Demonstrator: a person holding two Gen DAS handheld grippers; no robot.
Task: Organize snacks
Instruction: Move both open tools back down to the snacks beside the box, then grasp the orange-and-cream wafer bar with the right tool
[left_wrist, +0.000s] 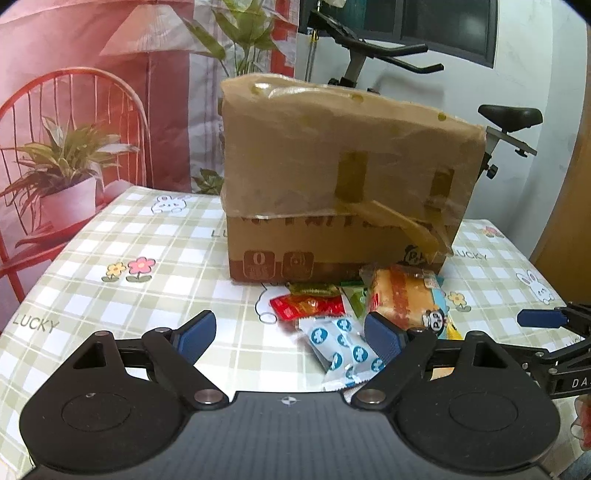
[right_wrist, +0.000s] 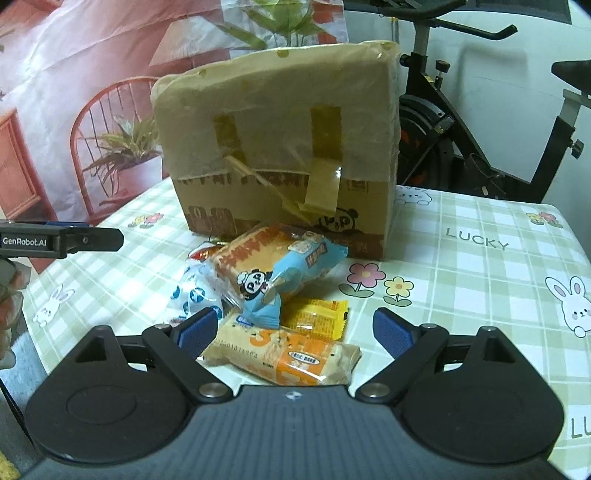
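Left gripper (left_wrist: 291, 338) jaws spread wide, nothing pinched, 2 blue pads (left_wrist: 195, 334) apart over the checked tablecloth (left_wrist: 110, 302). Between the pads, toward 1 o'clock, lies a white packet with blue dots (left_wrist: 341, 349), touching the right pad's edge in view; contact unclear. At 12 o'clock from the gap sits a red sachet (left_wrist: 306, 306), with a green wrapper (left_wrist: 354, 299) just beside it at 1 o'clock. A panda-logo cake pack (left_wrist: 402, 299) leans over the pile at 1 o'clock, close to the cardboard box (left_wrist: 332, 184). The box stands upright at 12 o'clock, its top covered in brown paper with tape strips peeling off the front. Right gripper (right_wrist: 295, 334) jaws also spread wide, empty. Between its pads, at 12 o'clock low, lies an orange-print biscuit pack (right_wrist: 295, 360), flat on the cloth. A yellow sachet (right_wrist: 317, 319) sits just behind it at 12 o'clock, partly tucked under the panda-logo cake pack, which rests on top of the pile, tilted. The dotted white packet is at 11 o'clock, beside the left pad. All snacks lie heaped on the table just in front of the box, none inside that can be seen. An exercise bike (right_wrist: 480, 122) stands behind the table at 2 o'clock. A printed backdrop (left_wrist: 74, 129) with a red chair and plants hangs at 10 o'clock.
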